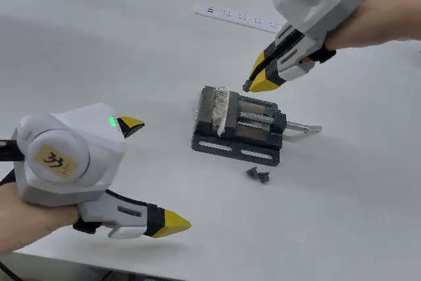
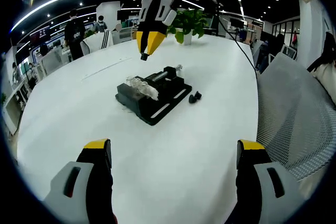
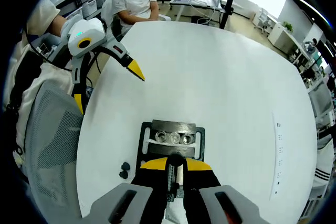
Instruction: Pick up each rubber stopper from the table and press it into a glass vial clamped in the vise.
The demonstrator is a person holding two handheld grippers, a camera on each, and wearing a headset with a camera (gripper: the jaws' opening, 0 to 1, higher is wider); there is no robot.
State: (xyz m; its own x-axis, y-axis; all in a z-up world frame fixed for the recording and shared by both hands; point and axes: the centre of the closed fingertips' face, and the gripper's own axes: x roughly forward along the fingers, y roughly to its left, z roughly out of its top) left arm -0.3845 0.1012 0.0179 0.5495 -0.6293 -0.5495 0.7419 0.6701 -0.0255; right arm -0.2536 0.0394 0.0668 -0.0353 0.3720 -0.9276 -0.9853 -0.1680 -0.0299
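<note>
pressing step: the right hand-held gripper [image 3: 176, 165] is nipped narrow on what looks like a small dark rubber stopper [image 1: 247, 86], hovering above the far edge of the dark metal vise [image 1: 237, 137] on the white desk [image 1: 342, 182]. three clear glass vials [image 3: 172, 138] stand in a row between the vise's jaws, mouths up, long axes vertical. the next move calls for centring over a free mouth and pushing straight down. two more dark stoppers [image 1: 258, 175] lie just beside the vise. the left hand-held gripper [image 1: 156, 173] hangs wide open, well apart.

Open table [image 1: 99, 44] round vise [image 1: 240, 129], loose stoppers [image 1: 258, 175] beside it, right claw [image 1: 250, 84] with stopper [image 3: 176, 159] overhead
</note>
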